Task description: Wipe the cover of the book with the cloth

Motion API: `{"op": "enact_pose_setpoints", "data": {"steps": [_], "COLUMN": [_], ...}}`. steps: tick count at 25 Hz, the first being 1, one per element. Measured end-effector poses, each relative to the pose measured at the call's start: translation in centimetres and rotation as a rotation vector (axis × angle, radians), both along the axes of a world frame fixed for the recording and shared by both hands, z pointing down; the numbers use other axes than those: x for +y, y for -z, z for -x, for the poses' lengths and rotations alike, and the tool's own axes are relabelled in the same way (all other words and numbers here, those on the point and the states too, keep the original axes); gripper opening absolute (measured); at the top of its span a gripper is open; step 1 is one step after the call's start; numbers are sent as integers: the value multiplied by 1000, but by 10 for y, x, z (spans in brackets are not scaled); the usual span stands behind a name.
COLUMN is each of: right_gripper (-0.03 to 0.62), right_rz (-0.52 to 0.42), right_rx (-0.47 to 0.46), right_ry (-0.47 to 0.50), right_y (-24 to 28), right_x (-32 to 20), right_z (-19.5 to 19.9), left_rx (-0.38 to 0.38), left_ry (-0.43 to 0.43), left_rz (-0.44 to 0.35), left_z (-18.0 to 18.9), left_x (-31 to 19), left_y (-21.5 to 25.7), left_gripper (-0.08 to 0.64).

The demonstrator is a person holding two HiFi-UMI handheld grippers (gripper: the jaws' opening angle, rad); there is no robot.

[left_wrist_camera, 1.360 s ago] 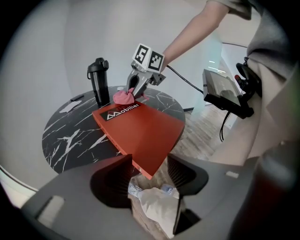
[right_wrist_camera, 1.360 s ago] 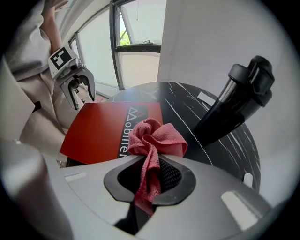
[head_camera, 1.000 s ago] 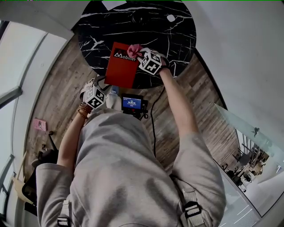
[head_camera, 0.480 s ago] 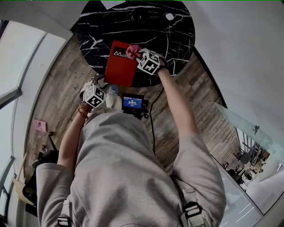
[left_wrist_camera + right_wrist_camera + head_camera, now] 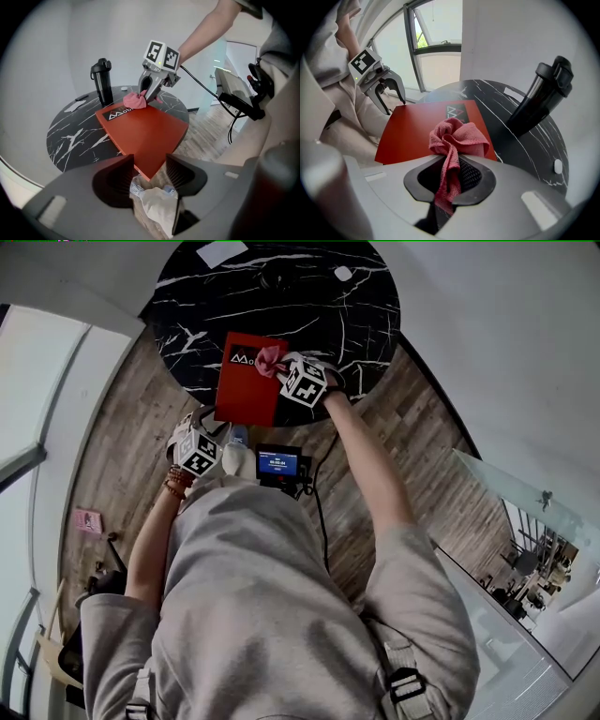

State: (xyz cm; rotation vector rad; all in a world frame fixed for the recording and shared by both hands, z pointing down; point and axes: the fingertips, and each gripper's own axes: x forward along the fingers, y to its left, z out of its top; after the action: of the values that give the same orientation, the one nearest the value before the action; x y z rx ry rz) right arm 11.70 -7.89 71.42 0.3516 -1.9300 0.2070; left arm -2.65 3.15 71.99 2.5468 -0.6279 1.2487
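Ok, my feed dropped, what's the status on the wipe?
Right claw shut on cloth, cloth down on book by its logo. Left claw open, empty, off the near corner. Bottle beyond book, not in the way.

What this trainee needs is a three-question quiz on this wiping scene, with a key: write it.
1. True or false: the right gripper is shut on the cloth.
2. The cloth rests on the book at: A) its white-logo end; B) its bare opposite corner; C) nowhere.
3. Are the left gripper jaws open or shut?
Key: 1 true; 2 A; 3 open, with nothing held.
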Motion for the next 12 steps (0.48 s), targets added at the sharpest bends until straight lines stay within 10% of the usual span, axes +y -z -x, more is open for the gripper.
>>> {"op": "enact_pose_setpoints", "data": {"steps": [12], "right_gripper": [58], "right_rz": [4], "right_rx": [4], "right_ry": [3], "right_y": [-1], "right_x": [18], "right_z": [6], "left_rx": [-9], "left_ry": [0], "left_rz": [-9], "left_z": [0], "left_x": [2], "left_y": [-1], "left_gripper": [212]}}
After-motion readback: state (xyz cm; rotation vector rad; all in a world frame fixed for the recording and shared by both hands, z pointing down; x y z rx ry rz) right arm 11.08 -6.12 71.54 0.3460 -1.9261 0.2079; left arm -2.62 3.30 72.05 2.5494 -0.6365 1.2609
